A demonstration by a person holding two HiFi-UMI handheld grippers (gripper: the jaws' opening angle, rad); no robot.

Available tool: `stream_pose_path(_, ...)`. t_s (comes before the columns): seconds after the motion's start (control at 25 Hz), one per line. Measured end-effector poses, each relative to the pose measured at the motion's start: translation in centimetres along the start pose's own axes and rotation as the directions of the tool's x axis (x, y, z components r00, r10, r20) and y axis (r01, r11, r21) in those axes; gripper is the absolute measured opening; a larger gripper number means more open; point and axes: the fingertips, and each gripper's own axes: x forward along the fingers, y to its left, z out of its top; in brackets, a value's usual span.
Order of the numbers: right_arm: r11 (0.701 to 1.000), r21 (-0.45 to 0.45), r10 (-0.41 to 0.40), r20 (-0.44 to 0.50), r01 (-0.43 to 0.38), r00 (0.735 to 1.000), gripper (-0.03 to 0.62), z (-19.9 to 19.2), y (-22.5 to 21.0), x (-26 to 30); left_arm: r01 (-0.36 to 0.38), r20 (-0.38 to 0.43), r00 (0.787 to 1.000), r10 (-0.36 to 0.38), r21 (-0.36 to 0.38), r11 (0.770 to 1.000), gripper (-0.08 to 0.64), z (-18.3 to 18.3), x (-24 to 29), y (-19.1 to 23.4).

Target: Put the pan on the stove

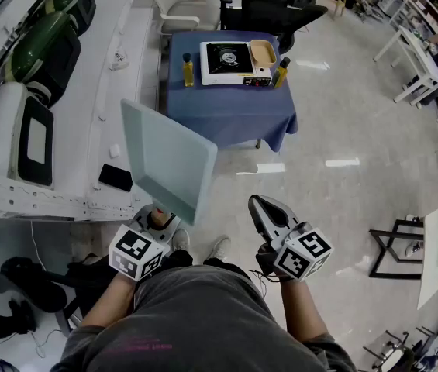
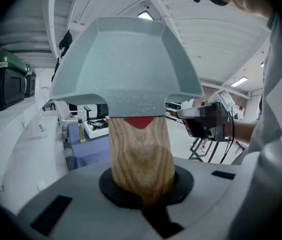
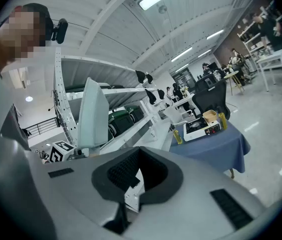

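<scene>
L tongs [image 1: 159, 222] clamped shut on wood handle [image 2: 141, 154] of pan [image 1: 168, 161]; handle seated in round black notch betw. jaws, red patch [image 2: 140, 121] seen where handle meets pan body. R tongs [image 1: 260, 208] closed, nothing gripped, held level w/ L, just to the right of it, tips pointed fwd. Marker cubes seen on both, forearms and grey shirt below in head view.

Pan: square, grey-green, speckled, held in air and tilted up on edge, inside turned toward R side. Not on stove; carried over floor, next to edge of white bench [image 1: 87, 130] at left. Black phone [image 1: 115, 177] lying on bench near pan's lower corner. Green/black cases [image 1: 48, 45] stacked further along bench.

Shoe [image 1: 219, 246] seen on glossy floor betw. tongs.

Further out: table w/ blue cloth [image 1: 230, 111], well apart from pan. Stove [image 1: 229, 58] set on it, white body, black top, burner bare. Yellow bottle [image 1: 187, 70] just left of stove, 2nd bottle [image 1: 281, 73] at its right front corner, tan bowl [image 1: 263, 52] on stove's right side.

Black chairs [image 1: 281, 6] parked behind table. White tables [image 1: 416, 60] at far right.
</scene>
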Motion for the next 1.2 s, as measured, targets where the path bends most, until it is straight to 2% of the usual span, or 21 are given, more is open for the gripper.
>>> stream_pose_path(0.36, 1.0, 0.007, 0.003, -0.001, -0.003, 1.0, 0.002, -0.2, 0.3, 0.5, 0.003, -0.01, 1.0, -0.003, 0.009, 1.0, 0.021, -0.2, -0.2, 0.3)
stream_pose_path(0.68, 0.999, -0.017, -0.029, 0.014, 0.029, 0.999, 0.002, 0.1, -0.2, -0.2, 0.0, -0.007, 1.0, 0.0, 0.017, 1.0, 0.021, -0.1, 0.2, 0.2)
stream_pose_path(1.04, 1.0, 0.016, -0.015, 0.001, 0.014, 1.0, 0.003, 0.0, -3.2, -3.3, -0.013, 0.003, 1.0, 0.013, 0.022, 1.0, 0.021, 0.8, 2.8, -2.8)
stream_pose_path(1.2, 1.0, 0.021, -0.005, 0.009, 0.004, 1.0, 0.002, 0.1, -4.4, -4.2, -0.012, 0.015, 1.0, 0.012, 0.0, 1.0, 0.021, 1.0, 3.8, -4.0)
